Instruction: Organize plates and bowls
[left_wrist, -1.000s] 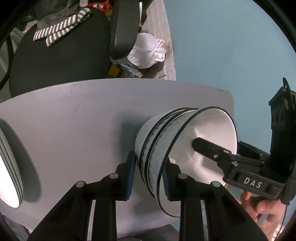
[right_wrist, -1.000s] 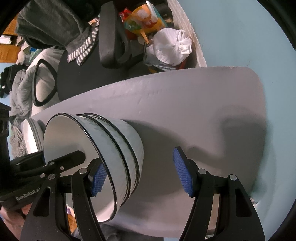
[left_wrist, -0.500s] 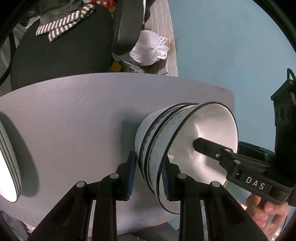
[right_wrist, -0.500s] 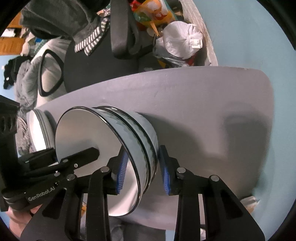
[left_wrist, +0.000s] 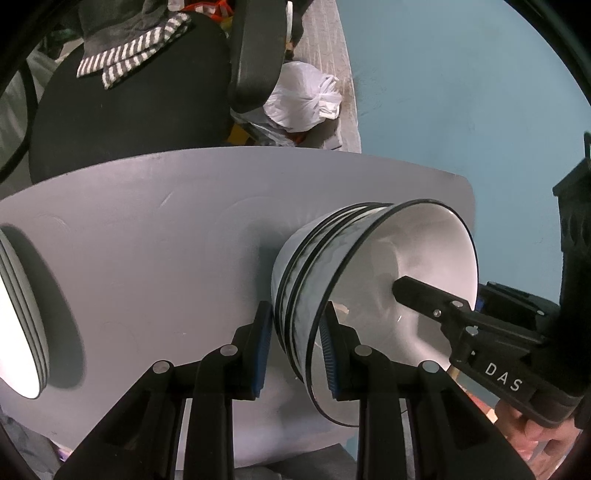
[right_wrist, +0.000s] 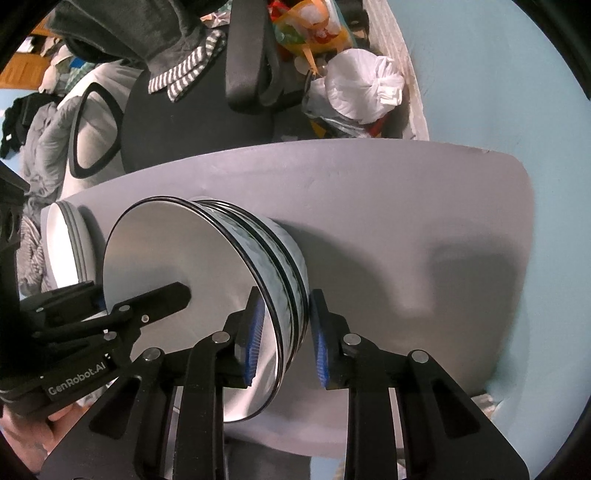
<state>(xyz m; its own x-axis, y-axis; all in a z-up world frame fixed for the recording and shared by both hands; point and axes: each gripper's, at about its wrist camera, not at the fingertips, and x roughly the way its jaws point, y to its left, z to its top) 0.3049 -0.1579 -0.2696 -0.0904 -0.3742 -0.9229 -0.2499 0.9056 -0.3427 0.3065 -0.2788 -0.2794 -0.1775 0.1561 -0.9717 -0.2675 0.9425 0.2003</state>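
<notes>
The bowls (left_wrist: 325, 280) are three, nested in one stack, and the stack sits near the middle of the grey tabletop (left_wrist: 147, 236), a little toward its near edge. Both grippers are on this same stack from opposite sides. The left gripper (left_wrist: 295, 347) is clamped over the stacked rims, one pad inside the top bowl and one outside on the wall. The right gripper (right_wrist: 284, 332) has the rims on the other side between its pads in the same way, closed on them or very nearly. So the stack lies directly between the two grippers, and neither is nearer than the other. The mouth of the stack points away from the tabletop, and its axis runs straight out from the surface. The plates (left_wrist: 22, 325) are in a separate pile at the left end of the tabletop, well apart from the bowls. I judge the next move needs both grippers to move together, otherwise the stack may tilt.
</notes>
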